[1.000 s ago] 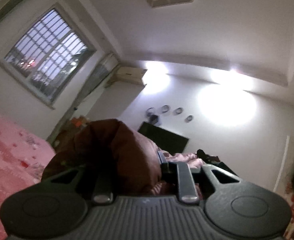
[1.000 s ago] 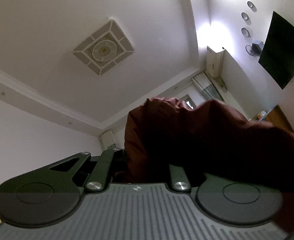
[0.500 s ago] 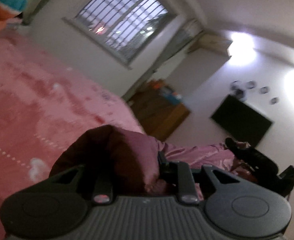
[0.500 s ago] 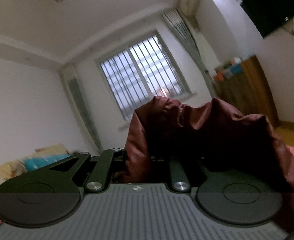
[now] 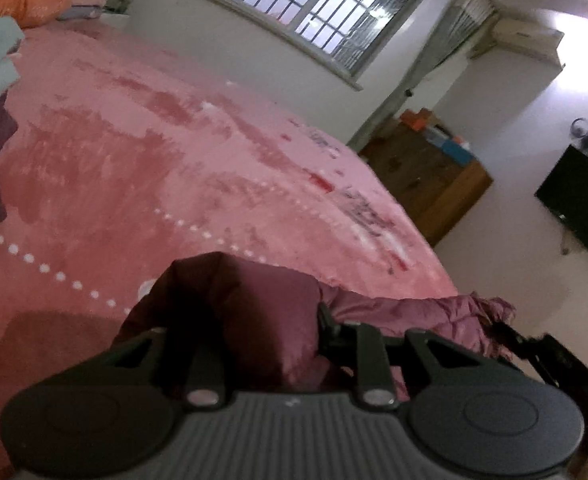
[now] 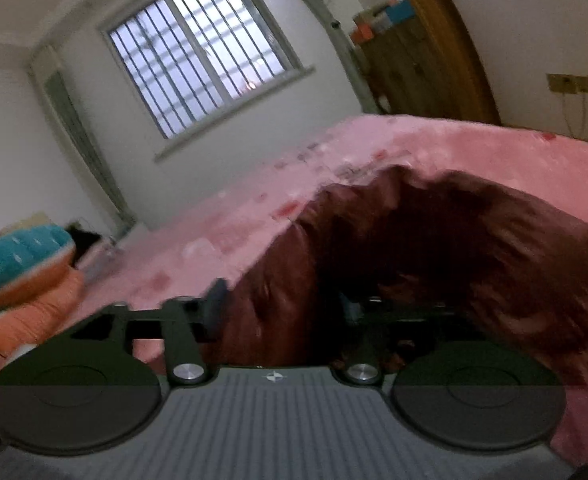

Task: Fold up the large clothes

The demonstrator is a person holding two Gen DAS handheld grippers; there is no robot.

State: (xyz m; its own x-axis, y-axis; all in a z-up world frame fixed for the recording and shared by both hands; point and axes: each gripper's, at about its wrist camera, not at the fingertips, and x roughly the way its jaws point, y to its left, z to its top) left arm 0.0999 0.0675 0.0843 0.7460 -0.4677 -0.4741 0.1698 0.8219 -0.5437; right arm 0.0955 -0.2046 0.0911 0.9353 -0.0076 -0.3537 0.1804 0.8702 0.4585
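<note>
Maroon padded jacket (image 5: 254, 320) bunches over the pink bedspread (image 5: 174, 168), pinched in both the left gripper (image 5: 262, 344) and right gripper (image 6: 286, 316).

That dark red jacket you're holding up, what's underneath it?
Under the maroon jacket, gripped by the left gripper and right gripper, lies the pink bedspread. The bedspread directly beneath is hidden.
</note>
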